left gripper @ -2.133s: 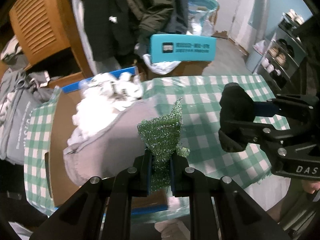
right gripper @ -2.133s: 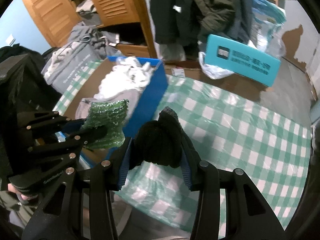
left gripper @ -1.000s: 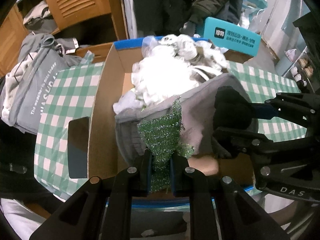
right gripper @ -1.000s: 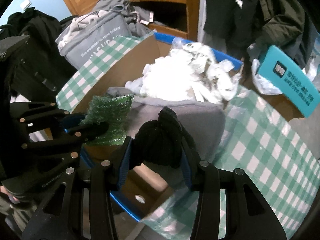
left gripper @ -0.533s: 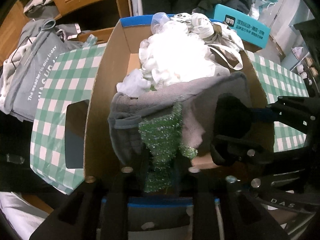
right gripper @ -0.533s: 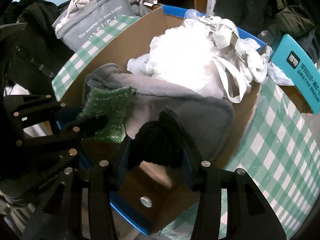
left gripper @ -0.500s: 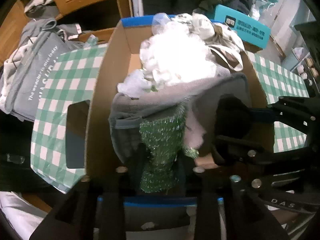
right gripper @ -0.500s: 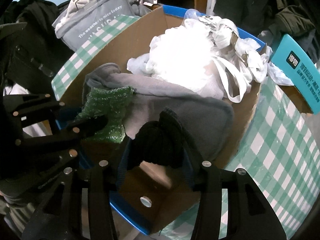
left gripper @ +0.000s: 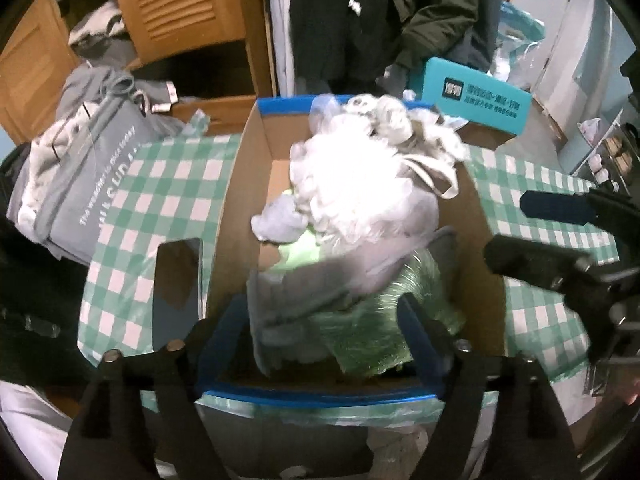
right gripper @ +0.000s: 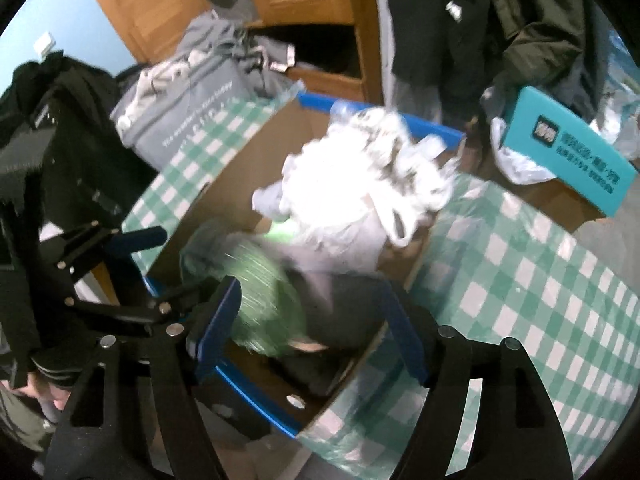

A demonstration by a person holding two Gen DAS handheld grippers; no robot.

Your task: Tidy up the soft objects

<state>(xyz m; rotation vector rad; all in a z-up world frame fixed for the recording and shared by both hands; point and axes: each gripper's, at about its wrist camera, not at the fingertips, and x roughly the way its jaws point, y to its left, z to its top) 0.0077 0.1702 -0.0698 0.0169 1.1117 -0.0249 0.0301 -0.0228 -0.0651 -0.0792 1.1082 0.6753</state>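
Green-and-white checked cloth [left gripper: 168,184] covers the table; on it stands the cardboard box [left gripper: 236,208] with a blue rim, already heaped with soft goods.

Green sparkly scrubber [left gripper: 368,336] lies in the near end of the box, directly below and between the fingers of my left gripper [left gripper: 324,336]. Its jaws are opening and the pads stand clear of it on both sides, so I judge it released. In the right wrist view it is a blurred green mass [right gripper: 264,300], long axis not readable.

Black knit piece [right gripper: 344,304] sits just right of the scrubber, under my right gripper [right gripper: 308,320], whose jaws are likewise opening with nothing pinched; the dark item is smeared, so contact with the pads is uncertain.

Both items are nearer the box's front wall than its back. Left gripper is nearer the scrubber, right nearer the black piece.

Outward: a grey cloth [left gripper: 304,292] drapes beside and partly over the scrubber; behind it a white fluffy heap [left gripper: 360,192] fills the far half. A teal carton [left gripper: 476,100] stands beyond the box, a grey printed bag [left gripper: 88,176] to the left.

Judgement: the next move is withdrawal upward; the box rim and the neighbouring gripper are the close obstacles.
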